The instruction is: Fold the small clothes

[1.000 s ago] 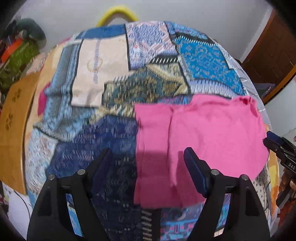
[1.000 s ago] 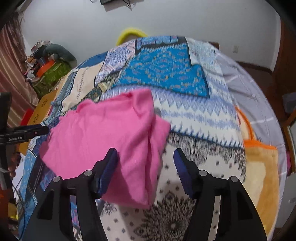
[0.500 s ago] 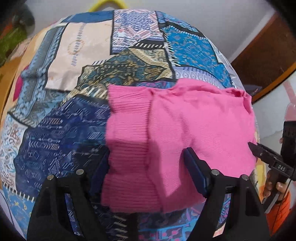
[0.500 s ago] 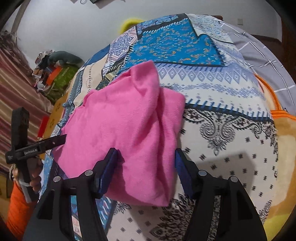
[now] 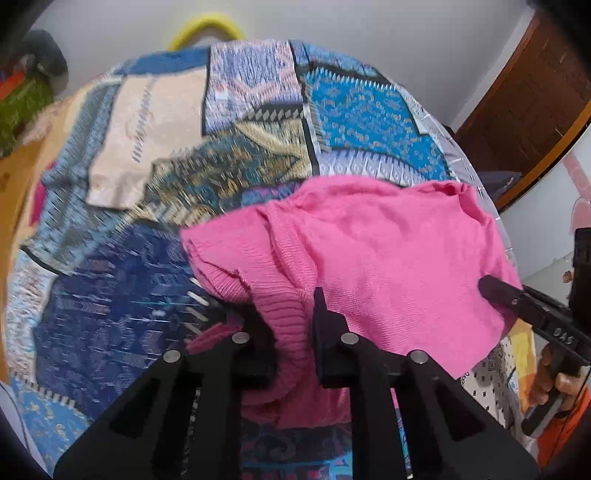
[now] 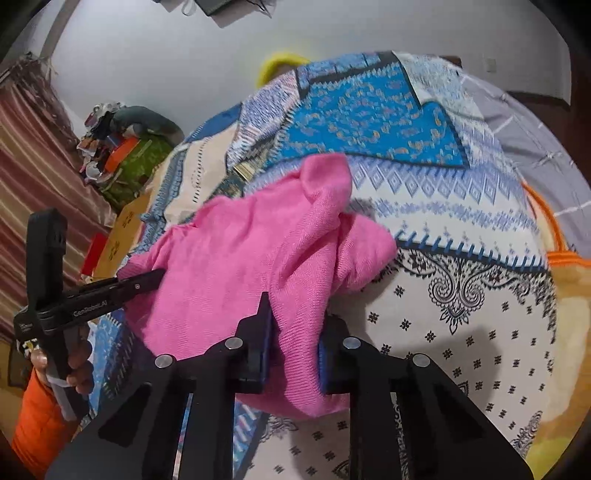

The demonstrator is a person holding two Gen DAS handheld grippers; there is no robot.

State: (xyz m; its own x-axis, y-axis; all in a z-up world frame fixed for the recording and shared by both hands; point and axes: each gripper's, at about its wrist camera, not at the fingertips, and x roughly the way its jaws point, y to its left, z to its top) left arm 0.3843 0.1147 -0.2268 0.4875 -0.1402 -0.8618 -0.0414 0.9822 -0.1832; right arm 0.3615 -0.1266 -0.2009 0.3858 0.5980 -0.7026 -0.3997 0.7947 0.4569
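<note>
A pink knit garment (image 5: 373, 258) lies on a patchwork bedspread (image 5: 122, 302). My left gripper (image 5: 291, 325) is shut on its ribbed near-left edge and lifts it slightly. My right gripper (image 6: 295, 328) is shut on the garment's (image 6: 258, 251) near-right edge, with cloth bunched between the fingers. The right gripper also shows in the left wrist view (image 5: 495, 291) at the garment's right edge. The left gripper shows in the right wrist view (image 6: 147, 280) at its left edge. The far part of the garment still rests on the bed.
A cream folded cloth (image 5: 140, 133) lies on the far left of the bed. A yellow hoop (image 5: 207, 26) stands behind the bed by the wall. A pile of clutter (image 6: 122, 155) sits left of the bed. An orange-edged blanket (image 6: 565, 280) lies at right.
Both grippers have closed on the near edge of the pink garment, one at each side, and raised it; the cloth has bunched and wrinkled.
</note>
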